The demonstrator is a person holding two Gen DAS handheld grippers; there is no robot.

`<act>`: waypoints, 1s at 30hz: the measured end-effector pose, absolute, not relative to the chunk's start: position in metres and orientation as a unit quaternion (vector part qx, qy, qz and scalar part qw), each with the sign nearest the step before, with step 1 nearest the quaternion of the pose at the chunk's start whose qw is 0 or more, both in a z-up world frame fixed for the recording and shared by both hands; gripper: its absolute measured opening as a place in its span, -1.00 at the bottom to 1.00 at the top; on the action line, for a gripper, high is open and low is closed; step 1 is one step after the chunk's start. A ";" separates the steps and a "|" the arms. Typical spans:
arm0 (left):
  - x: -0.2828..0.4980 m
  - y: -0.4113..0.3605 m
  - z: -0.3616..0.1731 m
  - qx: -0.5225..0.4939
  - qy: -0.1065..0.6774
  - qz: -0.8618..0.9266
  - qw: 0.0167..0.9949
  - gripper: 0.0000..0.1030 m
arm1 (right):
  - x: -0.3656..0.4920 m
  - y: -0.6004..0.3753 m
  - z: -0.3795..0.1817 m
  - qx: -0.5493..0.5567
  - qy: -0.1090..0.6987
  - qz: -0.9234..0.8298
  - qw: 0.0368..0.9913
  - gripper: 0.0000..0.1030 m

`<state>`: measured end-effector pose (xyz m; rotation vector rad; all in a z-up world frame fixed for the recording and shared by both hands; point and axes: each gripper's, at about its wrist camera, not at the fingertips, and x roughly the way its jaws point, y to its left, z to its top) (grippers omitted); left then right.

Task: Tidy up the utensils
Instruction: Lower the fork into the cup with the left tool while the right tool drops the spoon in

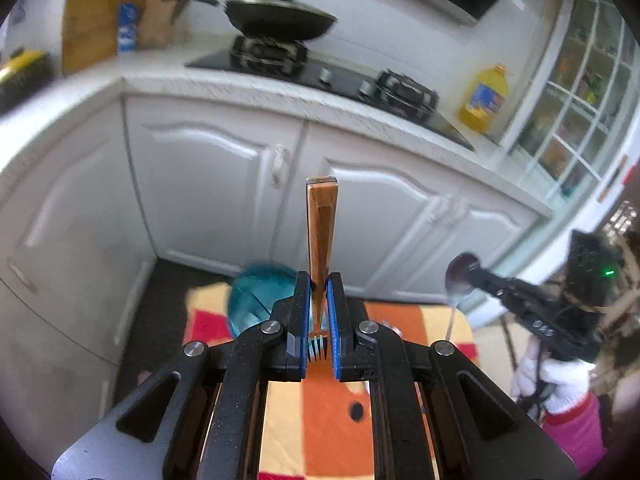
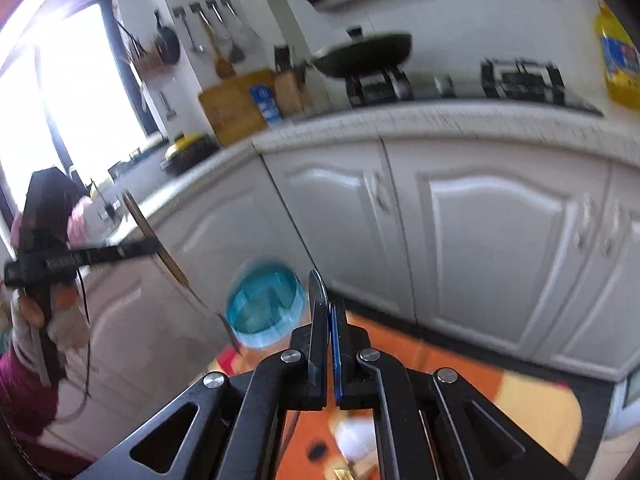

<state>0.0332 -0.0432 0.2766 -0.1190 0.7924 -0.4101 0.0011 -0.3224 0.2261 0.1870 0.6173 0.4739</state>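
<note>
My left gripper (image 1: 319, 286) is shut on a fork (image 1: 321, 232) with a wooden handle; the handle points away and up, the tines point back toward the camera. The fork also shows in the right wrist view (image 2: 160, 246), tilted, tines down. My right gripper (image 2: 330, 312) is shut on a metal spoon (image 2: 317, 286), seen edge-on; in the left wrist view its bowl (image 1: 460, 276) stands above the right gripper (image 1: 476, 276). A blue translucent utensil holder (image 2: 264, 308) stands on the table just beyond both grippers and shows in the left wrist view (image 1: 260, 292).
The table has an orange, red and yellow checked cloth (image 1: 320, 412). White kitchen cabinets (image 1: 216, 184) stand behind it, with a stove and a lidded wok (image 1: 280, 16), a cutting board (image 1: 100, 24) and a yellow oil bottle (image 1: 484, 98) on the counter.
</note>
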 end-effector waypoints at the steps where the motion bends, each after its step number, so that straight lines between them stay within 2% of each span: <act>1: 0.037 -0.041 0.277 -0.053 0.378 -0.190 0.904 -0.87 | 0.010 -0.309 0.234 0.081 0.288 0.226 0.927 -0.98; 10: 0.072 -0.032 0.230 -0.021 0.403 -0.137 0.904 -0.87 | 0.086 -0.230 0.249 0.020 0.254 0.208 0.944 -0.97; 19: 0.086 -0.044 0.182 -0.015 0.429 -0.123 0.895 -0.87 | 0.123 -0.188 0.203 -0.057 0.231 0.170 0.956 -0.98; 25: 0.089 -0.047 0.159 -0.015 0.448 -0.119 0.886 -0.87 | 0.120 -0.183 0.161 -0.055 0.280 0.200 0.937 -0.97; 30: 0.086 -0.047 0.155 -0.012 0.445 -0.101 0.890 -0.85 | 0.112 -0.187 0.149 -0.046 0.316 0.224 0.921 -0.95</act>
